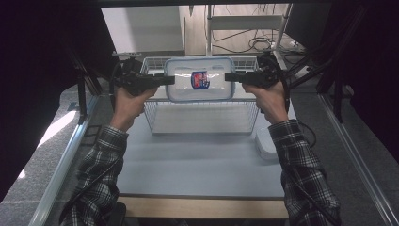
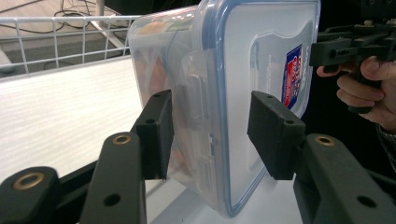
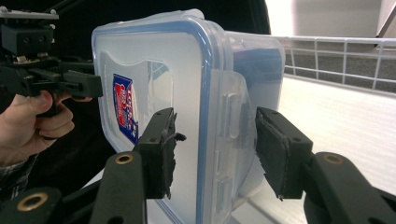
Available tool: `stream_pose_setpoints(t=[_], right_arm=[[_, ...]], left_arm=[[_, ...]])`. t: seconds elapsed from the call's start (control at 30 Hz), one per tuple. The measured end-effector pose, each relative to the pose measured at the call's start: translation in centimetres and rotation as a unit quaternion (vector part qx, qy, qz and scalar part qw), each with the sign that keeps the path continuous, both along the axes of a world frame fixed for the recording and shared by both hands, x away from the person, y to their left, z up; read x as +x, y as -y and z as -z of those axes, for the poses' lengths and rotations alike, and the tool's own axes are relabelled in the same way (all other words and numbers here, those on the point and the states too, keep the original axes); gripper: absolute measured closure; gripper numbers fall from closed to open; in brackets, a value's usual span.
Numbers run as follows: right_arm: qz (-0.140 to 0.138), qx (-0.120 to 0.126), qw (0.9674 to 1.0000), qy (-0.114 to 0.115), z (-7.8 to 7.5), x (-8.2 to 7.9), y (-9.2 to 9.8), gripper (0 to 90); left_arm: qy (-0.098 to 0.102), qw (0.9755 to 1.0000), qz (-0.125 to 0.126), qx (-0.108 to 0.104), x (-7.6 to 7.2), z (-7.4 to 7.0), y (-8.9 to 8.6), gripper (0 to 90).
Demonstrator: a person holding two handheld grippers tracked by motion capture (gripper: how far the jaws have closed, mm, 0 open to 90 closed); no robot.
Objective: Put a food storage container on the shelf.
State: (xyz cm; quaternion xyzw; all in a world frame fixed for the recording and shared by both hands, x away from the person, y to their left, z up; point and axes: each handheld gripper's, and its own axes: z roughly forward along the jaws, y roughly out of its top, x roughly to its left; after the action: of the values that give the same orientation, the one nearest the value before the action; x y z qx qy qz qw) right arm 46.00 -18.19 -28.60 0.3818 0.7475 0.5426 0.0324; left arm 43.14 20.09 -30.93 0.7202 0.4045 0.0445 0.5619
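A person in plaid sleeves reaches over a pale grey table [image 1: 197, 165], a small white box [image 1: 266, 143] lying near the right forearm. The left gripper [image 1: 168, 80] and right gripper [image 1: 230, 76] flank a clear rectangular plastic container with a blue-rimmed lid [image 1: 199, 78], jaws spread around its side latches, not visibly pressing. The container hangs above a white wire basket [image 1: 201, 117].

Clear lidded container [image 1: 199, 79] — blue-rimmed, red-blue label — held above the wire basket [image 1: 202, 117].
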Motion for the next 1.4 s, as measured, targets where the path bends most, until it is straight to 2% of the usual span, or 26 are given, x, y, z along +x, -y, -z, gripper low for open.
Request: stream_pose_setpoints(t=[0.13,0.23,0.37,0.57,0.7,0.83,0.93,1.03,1.13,1.23,1.3,1.4], right_arm=[[0.007,0.007,0.9999,-0.007,0.1,0.8,0.1,49.4],[0.010,0.002,0.9998,-0.018,0.4,1.3,0.0,48.8],[0.011,0.003,0.9997,-0.022,0.7,1.8,-0.1,48.7],[0.008,-0.007,0.9997,-0.022,0.5,1.9,-0.4,48.4],[0.010,-0.019,0.9997,-0.010,0.5,1.9,-0.7,47.0],[0.016,-0.031,0.9994,-0.006,0.6,2.1,-1.0,44.4],[0.027,-0.032,0.9990,-0.012,0.8,2.5,-1.1,41.6],[0.030,-0.025,0.9991,-0.019,0.9,2.8,-1.0,41.1],[0.037,-0.025,0.9988,-0.021,0.9,2.9,-1.0,40.2],[0.046,-0.026,0.9984,-0.018,0.9,3.0,-1.2,40.3],[0.070,-0.046,0.9965,0.008,0.6,2.8,-1.6,43.1],[0.092,-0.080,0.9920,0.031,0.3,2.7,-2.4,45.9]], left_arm=[[-0.008,1.0000,-0.002,-0.002,1.0,-0.1,0.0,51.0],[-0.015,0.9999,-0.002,0.003,1.6,0.0,0.1,51.0],[-0.017,0.9998,-0.004,-0.004,1.8,0.3,0.0,50.9],[-0.012,0.9999,-0.005,-0.006,2.0,0.5,-0.2,49.8],[-0.011,0.9998,-0.008,-0.011,2.2,1.0,-0.3,47.2],[-0.014,0.9998,-0.010,-0.003,2.5,1.4,-0.2,46.8],[-0.013,0.9994,-0.020,0.024,2.6,1.5,0.1,49.1],[-0.016,0.9995,-0.020,0.018,2.6,1.6,0.1,49.7],[-0.018,0.9993,-0.021,0.026,2.5,1.8,0.0,51.1],[-0.017,0.9995,-0.026,0.009,2.5,2.2,-0.1,51.4],[-0.016,0.9995,-0.027,0.003,2.5,2.2,0.0,51.6],[-0.017,0.9994,-0.029,-0.001,2.5,2.2,-0.1,51.2]])
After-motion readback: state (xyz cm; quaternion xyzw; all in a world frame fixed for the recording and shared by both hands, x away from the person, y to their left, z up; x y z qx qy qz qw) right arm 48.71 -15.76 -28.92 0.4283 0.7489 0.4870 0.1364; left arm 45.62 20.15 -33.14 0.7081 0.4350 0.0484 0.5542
